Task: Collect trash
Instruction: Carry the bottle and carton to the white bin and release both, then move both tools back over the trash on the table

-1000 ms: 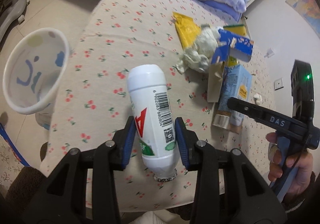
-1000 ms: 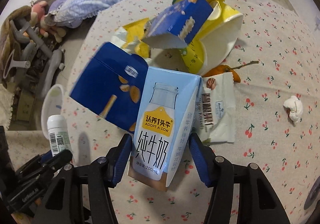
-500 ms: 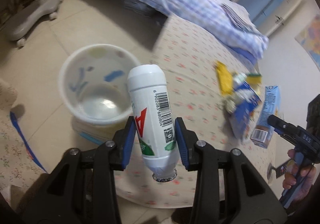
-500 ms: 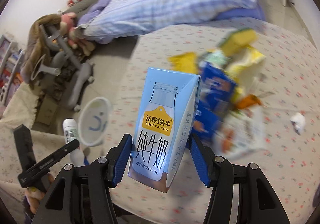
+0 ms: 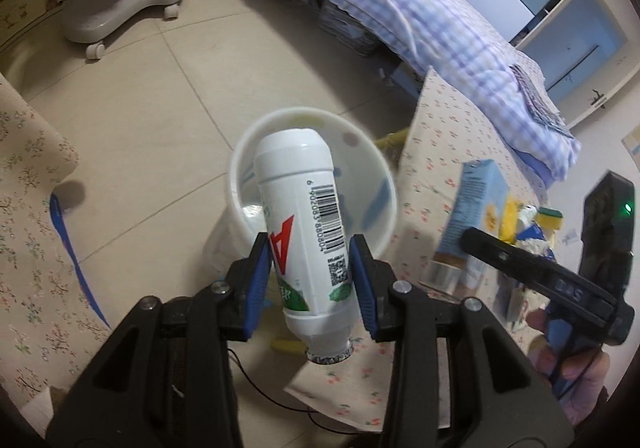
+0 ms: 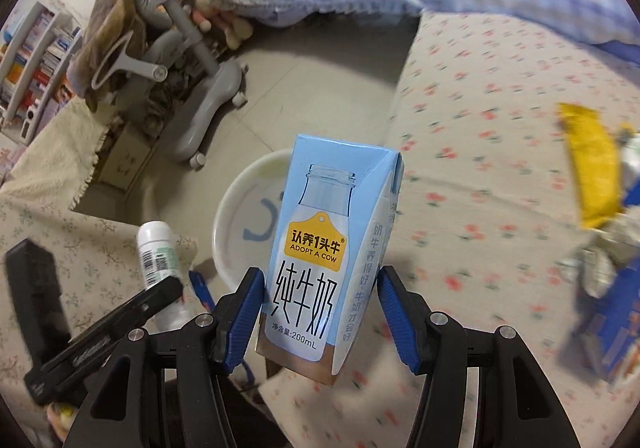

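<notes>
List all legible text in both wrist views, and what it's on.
Light blue milk carton: "认养1头牛", "ADOPT A COW", "纯牛奶", "净含量:200mL".
Carton's side panel: small characters, not reliably readable.
White plastic bottle: barcode "6 902083 880804", last digit unsure; red "A".
Bottle's QR code and green print: too small.

I saw a white bottle with a red letter, a pale-blue milk carton, a white bin, and a cherry-print tablecloth.
</notes>
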`<state>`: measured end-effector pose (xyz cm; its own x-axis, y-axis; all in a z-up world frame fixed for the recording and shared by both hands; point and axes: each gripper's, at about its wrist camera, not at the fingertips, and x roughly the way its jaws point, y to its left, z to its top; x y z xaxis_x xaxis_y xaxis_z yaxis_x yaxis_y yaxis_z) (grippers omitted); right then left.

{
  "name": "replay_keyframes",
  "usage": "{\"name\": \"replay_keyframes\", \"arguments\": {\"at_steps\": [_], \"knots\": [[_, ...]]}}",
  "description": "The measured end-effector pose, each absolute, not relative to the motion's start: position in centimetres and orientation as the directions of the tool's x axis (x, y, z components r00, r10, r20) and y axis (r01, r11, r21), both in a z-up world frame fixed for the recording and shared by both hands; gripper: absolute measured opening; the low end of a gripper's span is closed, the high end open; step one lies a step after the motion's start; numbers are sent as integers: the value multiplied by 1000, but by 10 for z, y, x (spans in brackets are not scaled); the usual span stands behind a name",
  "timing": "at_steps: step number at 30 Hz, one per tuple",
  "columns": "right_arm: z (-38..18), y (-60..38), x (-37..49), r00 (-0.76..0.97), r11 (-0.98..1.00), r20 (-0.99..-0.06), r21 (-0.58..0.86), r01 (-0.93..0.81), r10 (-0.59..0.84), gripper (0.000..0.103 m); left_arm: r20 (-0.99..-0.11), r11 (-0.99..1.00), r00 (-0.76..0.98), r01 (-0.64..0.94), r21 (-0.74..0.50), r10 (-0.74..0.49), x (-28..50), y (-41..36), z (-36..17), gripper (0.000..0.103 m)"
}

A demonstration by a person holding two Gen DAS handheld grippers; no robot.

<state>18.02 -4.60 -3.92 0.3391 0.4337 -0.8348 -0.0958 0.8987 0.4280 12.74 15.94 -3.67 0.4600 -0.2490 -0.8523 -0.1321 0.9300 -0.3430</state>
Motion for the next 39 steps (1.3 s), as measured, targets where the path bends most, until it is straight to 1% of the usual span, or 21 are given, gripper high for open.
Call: {"name": "replay_keyframes", "arguments": {"at_steps": [6,12,13,14,15,16,22,30,35,36,37,38,39], "knots": [[-61,-15,203,313,899,-843,420,-122,437,60,-854,926,456,-148,-348,-248,128,182,-40,41],[-70,-7,209,298,884,-833,446,-138,467,62,-856,929,460,-151,-338,-236,132,186,-41,41],[-70,-8,209,298,877,-825,459,-141,480,66,-856,930,460,-151,-336,-235,134,186,-41,41],[-70,-9,209,299,874,-822,465,-137,484,78,-857,930,460,-151,-335,-235,136,186,-41,41],[-68,-13,208,296,876,-825,465,-129,481,83,-856,930,460,-149,-335,-235,137,185,-42,41],[-64,-18,206,299,875,-824,468,-121,482,84,-856,932,460,-145,-333,-235,139,184,-42,41],[-34,-57,188,362,888,-815,449,-98,452,84,-871,946,436,-115,-304,-227,154,169,-48,41],[-3,-132,153,442,943,-844,332,-13,303,84,-904,969,391,-96,-227,-173,176,145,-62,42],[11,-169,134,482,953,-840,300,34,247,84,-915,975,378,-108,-195,-141,184,137,-70,42],[13,-177,131,490,955,-839,295,42,237,84,-914,974,382,-116,-194,-137,185,136,-70,48],[16,-185,129,498,956,-837,288,51,225,84,-914,973,381,-119,-195,-137,186,135,-69,57],[18,-192,126,505,958,-836,280,59,214,84,-915,973,383,-128,-191,-130,185,133,-68,81],[20,-199,123,511,960,-836,272,67,200,84,-910,973,397,-135,-188,-121,184,131,-65,93]]}}
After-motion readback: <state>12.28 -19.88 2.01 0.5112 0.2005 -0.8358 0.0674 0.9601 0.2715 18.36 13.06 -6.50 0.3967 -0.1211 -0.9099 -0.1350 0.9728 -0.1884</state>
